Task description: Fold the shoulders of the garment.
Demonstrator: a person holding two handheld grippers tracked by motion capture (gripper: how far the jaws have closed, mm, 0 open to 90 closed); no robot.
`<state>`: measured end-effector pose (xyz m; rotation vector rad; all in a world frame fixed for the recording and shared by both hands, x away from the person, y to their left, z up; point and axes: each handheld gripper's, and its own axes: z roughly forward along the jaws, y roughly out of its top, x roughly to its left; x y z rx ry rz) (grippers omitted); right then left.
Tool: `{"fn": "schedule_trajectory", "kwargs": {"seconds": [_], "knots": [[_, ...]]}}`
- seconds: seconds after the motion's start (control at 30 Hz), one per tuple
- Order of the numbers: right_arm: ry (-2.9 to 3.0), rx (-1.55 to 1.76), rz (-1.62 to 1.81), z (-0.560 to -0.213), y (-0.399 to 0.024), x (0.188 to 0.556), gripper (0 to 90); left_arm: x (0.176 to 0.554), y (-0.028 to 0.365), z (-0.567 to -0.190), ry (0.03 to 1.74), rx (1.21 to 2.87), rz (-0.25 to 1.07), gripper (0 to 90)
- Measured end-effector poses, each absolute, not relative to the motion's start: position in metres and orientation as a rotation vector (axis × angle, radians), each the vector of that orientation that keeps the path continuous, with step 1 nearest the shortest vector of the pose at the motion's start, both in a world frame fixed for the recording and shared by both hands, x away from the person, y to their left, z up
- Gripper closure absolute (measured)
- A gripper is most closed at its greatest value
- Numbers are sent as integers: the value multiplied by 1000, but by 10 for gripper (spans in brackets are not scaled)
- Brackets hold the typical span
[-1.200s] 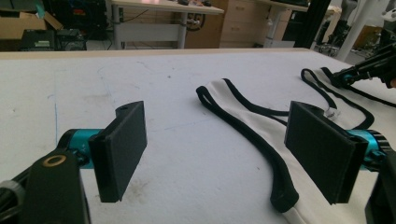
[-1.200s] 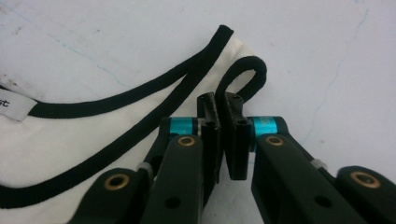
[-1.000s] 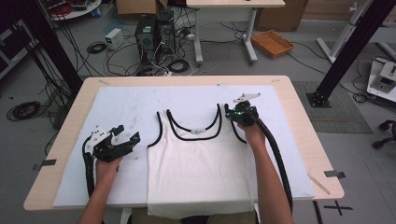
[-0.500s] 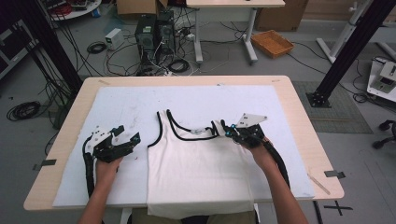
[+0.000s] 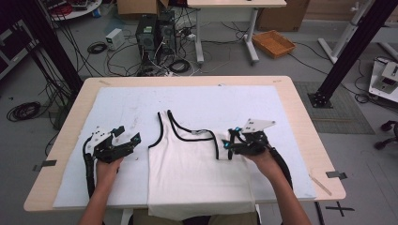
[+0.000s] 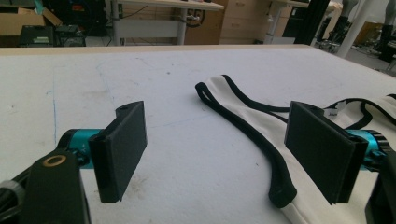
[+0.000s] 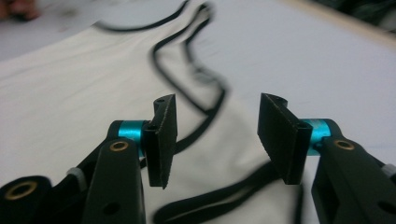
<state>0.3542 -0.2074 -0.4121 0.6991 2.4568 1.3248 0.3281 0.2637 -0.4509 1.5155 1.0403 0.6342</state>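
White mat (image 5: 197, 101) covers most of wooden table (image 5: 300, 112); bare wood shows round edges. Tape strips on table's left (image 5: 44, 165) and right (image 5: 337, 174) edges. On floor beyond table: black computer tower (image 5: 146, 33), small white box (image 5: 114, 38), tangle of cables (image 5: 159, 63), cable coil (image 5: 23, 111) at left. Orange tray (image 5: 273, 43) on floor beside legs of white desk (image 5: 225, 28). Cardboard box (image 5: 141, 5) at back. Black frame post (image 5: 349, 49) at right.

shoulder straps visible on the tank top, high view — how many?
2. The left strap lies stretched out toward the table's far edge; the right strap is folded inward across the tank top, just beside the right gripper, whose jaws have just been opening, nothing between them.
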Motion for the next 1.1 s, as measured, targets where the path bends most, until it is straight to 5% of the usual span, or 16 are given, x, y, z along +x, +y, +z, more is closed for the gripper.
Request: {"fn": "schedule_trajectory", "kwargs": {"seconds": [0.17, 0.2, 0.3, 0.6, 0.67, 0.8, 0.93, 1.1], "knots": [[2663, 574, 1097, -431, -189, 345, 604, 328, 263, -451, 1040, 1516, 635, 212], [2682, 526, 985, -439, -189, 339, 764, 328, 263, -451, 1035, 1522, 640, 211], [2672, 503, 982, -439, -194, 335, 865, 328, 262, -451, 1033, 1523, 643, 211], [2660, 496, 1007, -438, -221, 328, 875, 328, 260, -450, 1037, 1541, 646, 217], [2629, 566, 1095, -439, -227, 328, 540, 328, 261, -450, 1036, 1543, 649, 217], [2433, 705, 1258, -430, -240, 330, 307, 327, 261, -451, 1027, 1539, 652, 217], [2205, 898, 1395, -423, -266, 331, 198, 325, 260, -451, 1010, 1538, 666, 216], [2025, 1064, 1434, -428, -300, 334, 199, 325, 260, -451, 1003, 1539, 665, 216]]}}
